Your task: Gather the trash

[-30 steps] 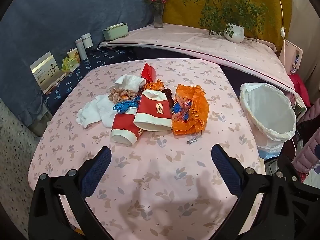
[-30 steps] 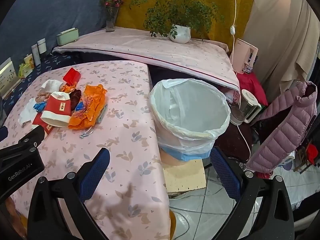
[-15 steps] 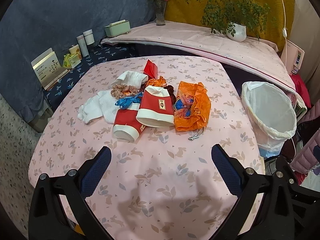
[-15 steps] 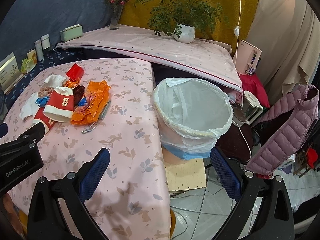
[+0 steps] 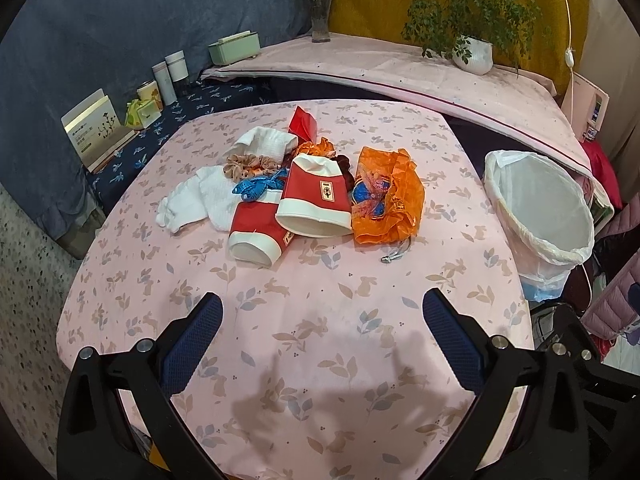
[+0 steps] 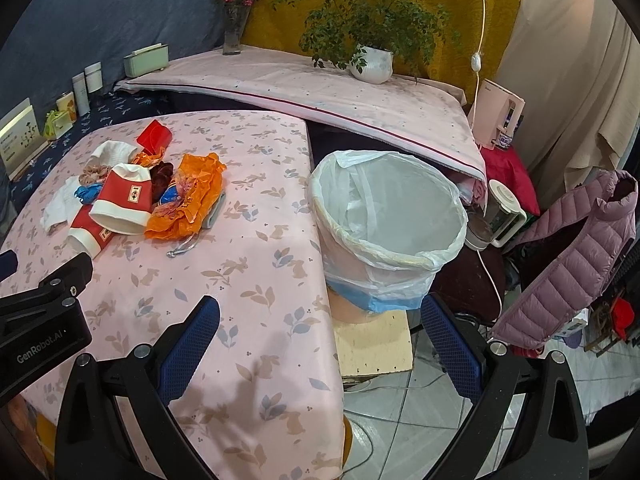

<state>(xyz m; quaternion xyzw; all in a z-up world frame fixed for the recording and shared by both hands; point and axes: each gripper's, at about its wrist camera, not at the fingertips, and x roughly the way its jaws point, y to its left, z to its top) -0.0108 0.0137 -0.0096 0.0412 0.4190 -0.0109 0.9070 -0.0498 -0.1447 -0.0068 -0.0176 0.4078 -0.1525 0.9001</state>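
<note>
Hovering over the near part of the pink leaf-print tablecloth [image 5: 320,312], the left gripper [image 5: 322,334] has its blue-padded fingers spread wide with nothing between them. Same deal for the right gripper [image 6: 320,336]: jaws wide apart, holding nothing, hanging over the table's near right edge, with the bin just past it.

All the trash sits in one heap toward the far middle of the table, well apart from both grippers. Nearest is a red paper cup with a white rim [image 5: 314,204] lying on its side, mouth facing the camera, and it overlaps a second red-and-white paper cup [image 5: 256,236] tipped over just to its left. Touching the first cup on the right is a crumpled orange plastic wrapper with a blue print [image 5: 386,200], with a short silvery cord [image 5: 394,254] trailing out of its near side. On the left of the pile are white knitted socks [image 5: 200,200], plus a tan scrunchie [image 5: 246,164] and a bit of blue ribbon [image 5: 256,188] tucked against the cups. A small red box [image 5: 304,124] stands at the far end of the heap.

Off the right edge of the table is the round bin lined with a white plastic bag [image 6: 388,216], sitting on a pale block [image 6: 374,340] on the tiled floor. Can't see anything inside the liner. A mauve puffer jacket [image 6: 576,256] hangs further right.
</note>
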